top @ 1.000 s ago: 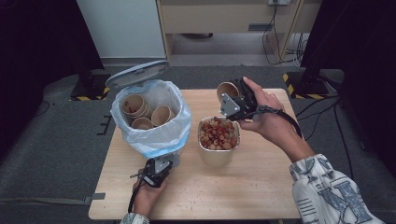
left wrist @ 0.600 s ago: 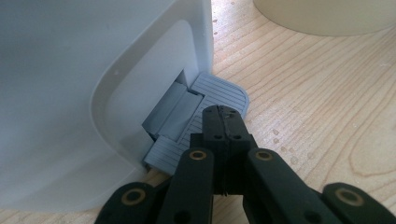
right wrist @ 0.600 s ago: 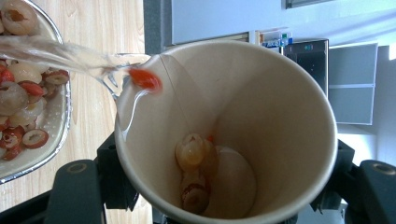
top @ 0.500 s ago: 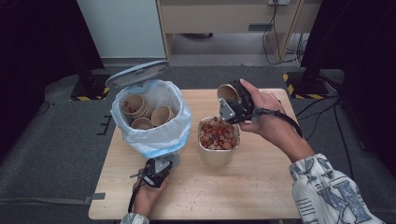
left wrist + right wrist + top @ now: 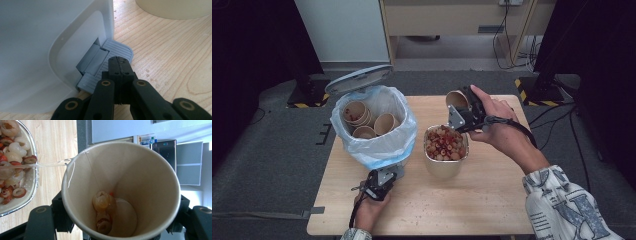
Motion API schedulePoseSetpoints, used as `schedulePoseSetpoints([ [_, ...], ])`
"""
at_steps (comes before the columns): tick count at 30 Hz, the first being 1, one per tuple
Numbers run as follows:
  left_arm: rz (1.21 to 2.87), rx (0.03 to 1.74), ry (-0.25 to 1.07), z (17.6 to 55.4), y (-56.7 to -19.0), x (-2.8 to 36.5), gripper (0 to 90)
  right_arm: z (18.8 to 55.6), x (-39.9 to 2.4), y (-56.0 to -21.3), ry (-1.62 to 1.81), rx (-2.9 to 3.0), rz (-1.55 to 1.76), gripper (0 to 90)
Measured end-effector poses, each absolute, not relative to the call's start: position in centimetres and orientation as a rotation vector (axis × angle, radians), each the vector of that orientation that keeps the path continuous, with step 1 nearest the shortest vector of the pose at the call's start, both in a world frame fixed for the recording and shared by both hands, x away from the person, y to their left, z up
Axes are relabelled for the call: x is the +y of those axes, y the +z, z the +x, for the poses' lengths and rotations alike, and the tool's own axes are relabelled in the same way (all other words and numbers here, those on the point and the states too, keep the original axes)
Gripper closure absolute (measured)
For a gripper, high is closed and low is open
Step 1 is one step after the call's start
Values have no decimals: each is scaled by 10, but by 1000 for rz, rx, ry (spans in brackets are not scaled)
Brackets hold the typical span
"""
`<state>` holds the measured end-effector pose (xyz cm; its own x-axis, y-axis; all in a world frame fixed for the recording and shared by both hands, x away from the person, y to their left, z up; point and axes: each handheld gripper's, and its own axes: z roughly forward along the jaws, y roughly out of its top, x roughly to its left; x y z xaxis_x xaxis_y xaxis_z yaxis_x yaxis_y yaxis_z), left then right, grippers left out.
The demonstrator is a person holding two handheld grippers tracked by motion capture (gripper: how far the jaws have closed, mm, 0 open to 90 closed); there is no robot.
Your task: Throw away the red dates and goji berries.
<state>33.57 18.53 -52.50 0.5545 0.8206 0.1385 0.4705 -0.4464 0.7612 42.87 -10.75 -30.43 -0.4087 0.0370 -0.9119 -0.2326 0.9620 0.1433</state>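
A lined bin [image 5: 377,127] holding used cups sits at the counter's [image 5: 492,200] nine o'clock, its lid [image 5: 358,79] tipped up; a foil tray [image 5: 446,150] of fruit pieces stands at centre. The left claw [image 5: 120,65], jaws shut together, presses the bin's grey pedal [image 5: 117,51]. At one o'clock, the right claw [image 5: 463,107] grips a tilted paper cup [image 5: 122,190], fruit stuck inside.

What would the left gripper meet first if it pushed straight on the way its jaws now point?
The left gripper, jaws shut, already rests over the ribbed grey pedal; straight on it would likely meet the white bin's wall behind the pedal recess.
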Motion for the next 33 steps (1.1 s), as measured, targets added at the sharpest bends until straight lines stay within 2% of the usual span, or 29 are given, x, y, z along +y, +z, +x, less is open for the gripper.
schedulePoseSetpoints([
  [25,2107,1034,659,336,-525,186,899,427,-106,-306,291,1963,-159,277],
  [33,2109,1034,658,336,-525,185,899,421,-97,-312,120,1894,-291,278],
])
